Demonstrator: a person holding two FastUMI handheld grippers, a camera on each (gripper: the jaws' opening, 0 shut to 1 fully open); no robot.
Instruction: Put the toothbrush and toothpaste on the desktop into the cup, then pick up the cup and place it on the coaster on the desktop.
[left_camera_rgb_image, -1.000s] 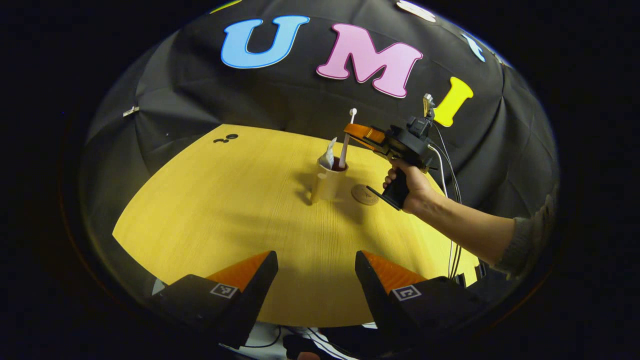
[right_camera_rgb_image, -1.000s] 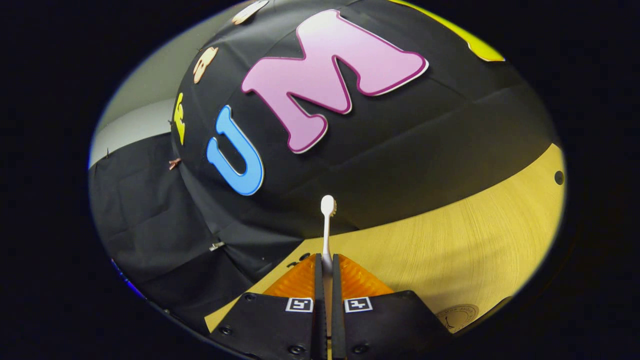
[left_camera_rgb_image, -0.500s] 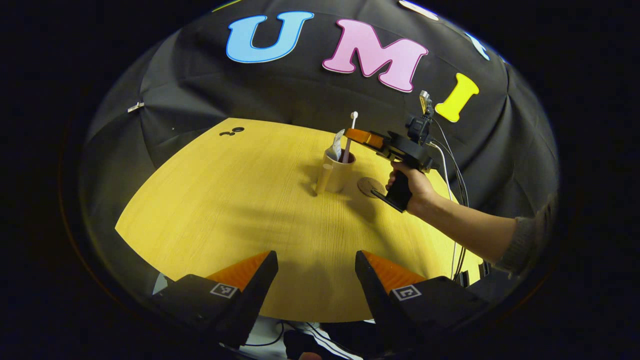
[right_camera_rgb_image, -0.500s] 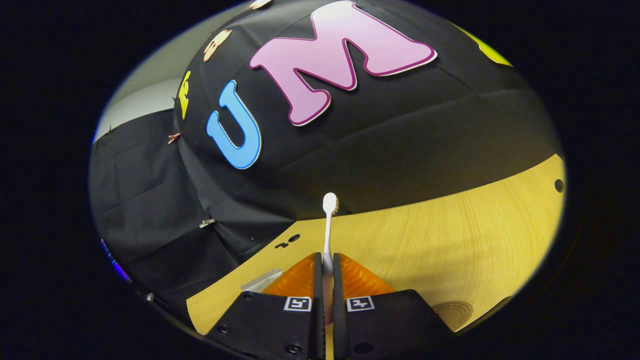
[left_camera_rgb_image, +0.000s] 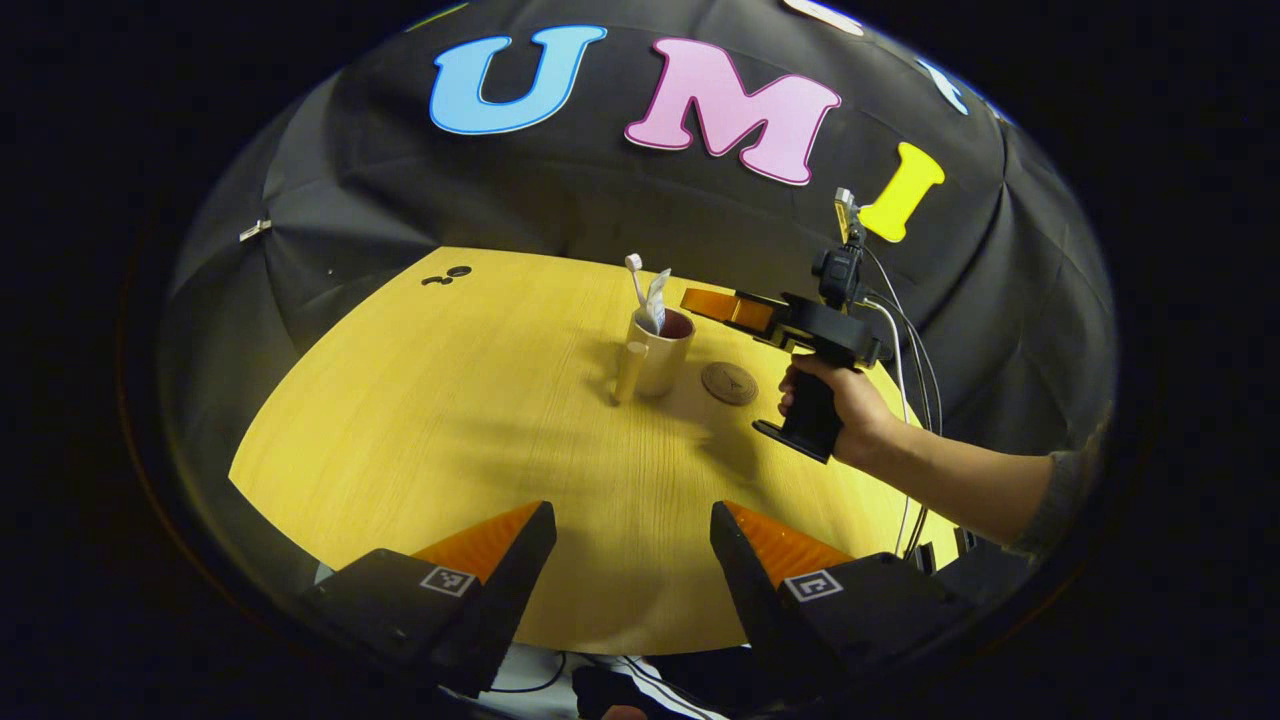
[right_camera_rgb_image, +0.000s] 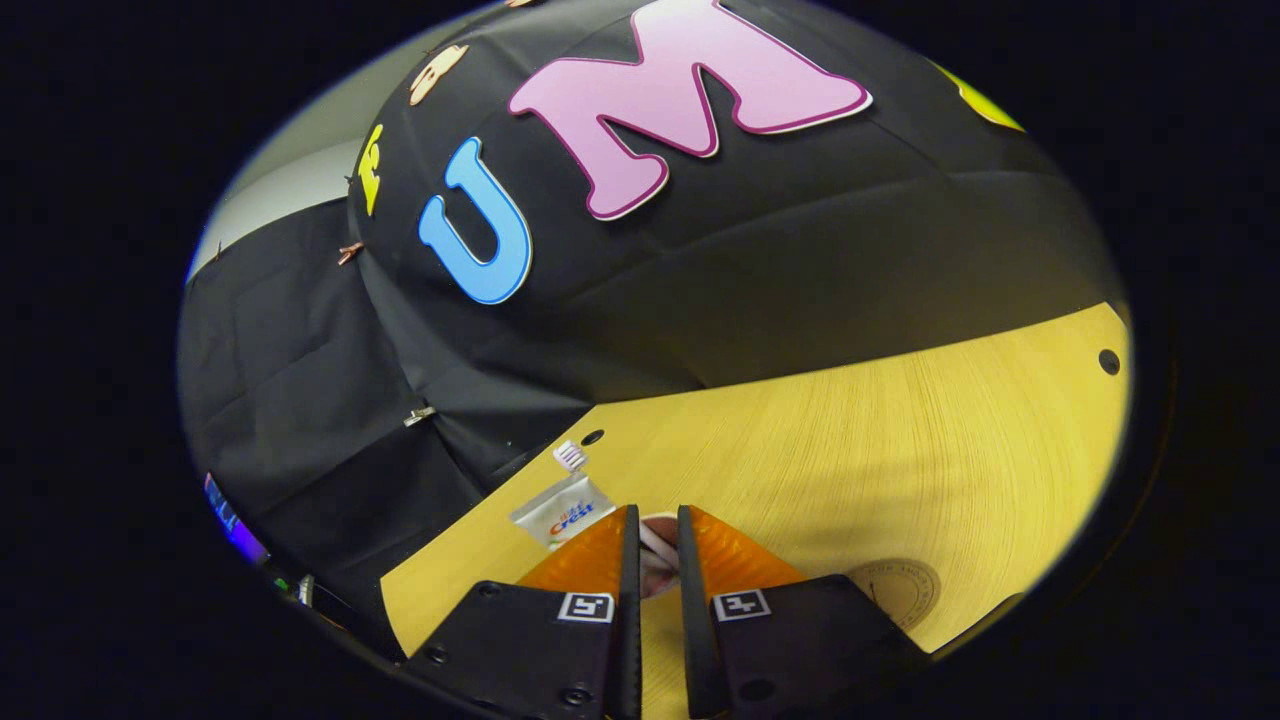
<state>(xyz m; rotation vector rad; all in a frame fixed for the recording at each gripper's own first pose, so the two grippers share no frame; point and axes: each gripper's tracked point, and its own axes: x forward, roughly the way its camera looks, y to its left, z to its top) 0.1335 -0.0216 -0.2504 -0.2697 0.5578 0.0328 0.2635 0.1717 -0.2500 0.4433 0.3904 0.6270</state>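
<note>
1. The cup (left_camera_rgb_image: 662, 350) stands upright on the yellow wooden table (left_camera_rgb_image: 480, 430), toward its far side, with its handle on the near left.
2. The toothbrush (left_camera_rgb_image: 634, 276) stands in the cup, head up, leaning left. The toothpaste (left_camera_rgb_image: 655, 298) tube is also in the cup, just beside the toothbrush.
3. The coaster (left_camera_rgb_image: 729, 383) lies flat on the table just to the right of the cup, apart from it, with nothing on it.
4. The right gripper (left_camera_rgb_image: 700, 299), held by a hand (left_camera_rgb_image: 850, 420), hovers level above the cup's right rim, fingers pointing left. In the right gripper view its fingers (right_camera_rgb_image: 605, 545) stand slightly apart with a narrow gap and clamp nothing; the toothbrush head (right_camera_rgb_image: 570, 456) and toothpaste (right_camera_rgb_image: 562, 510) show just ahead and to the left, and the coaster (right_camera_rgb_image: 895, 590) at lower right.
5. The left gripper (left_camera_rgb_image: 632, 545) sits over the near table edge, well apart from the cup, fingers wide apart and holding nothing.
</note>
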